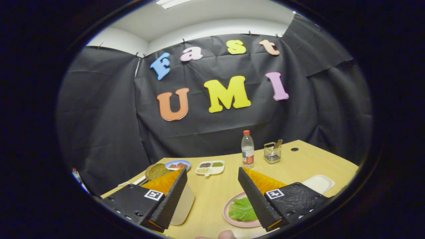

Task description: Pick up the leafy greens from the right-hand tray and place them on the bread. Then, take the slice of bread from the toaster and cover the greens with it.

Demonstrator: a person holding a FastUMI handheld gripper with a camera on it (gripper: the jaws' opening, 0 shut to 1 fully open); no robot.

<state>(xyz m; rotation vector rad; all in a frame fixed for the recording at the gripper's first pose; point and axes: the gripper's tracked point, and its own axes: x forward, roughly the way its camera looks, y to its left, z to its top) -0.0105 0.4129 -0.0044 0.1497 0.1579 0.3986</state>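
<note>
I have the gripper (pixel 212 186) hanging above the near end of the table (pixel 298 159), its fingers spread wide with nothing between them but bare wood.

The greens (pixel 242 209) lie on a pink plate (pixel 228 212) just inside the right finger (pixel 257 202), low beside its base; the finger covers the plate's right part, and part of the leaf may be hidden with it. The greens are not between the fingertips and I see no contact with them.

By the left finger (pixel 172 199) a pale board (pixel 186 205) shows partly, its left side hidden by the finger. Beyond that fingertip sits a round brown slice of bread (pixel 156 170), with a blue plate (pixel 181 162) holding reddish pieces just behind it. I cannot make out a toaster from here.

Straight ahead, beyond both tips, stands a white divided dish (pixel 210 170) with dark, green and pale fillings in separate compartments. Further right are an upright clear bottle (pixel 247 149) with a red cap and, near it, a small wire basket (pixel 272 153) with something stuck in it. Behind the right finger's body a white tray (pixel 318 183) sits at the table's right edge.

The stretch of table between the fingers and the divided dish is open. A fingertip (pixel 227 234) of someone's hand pokes in just below the pink plate.
</note>
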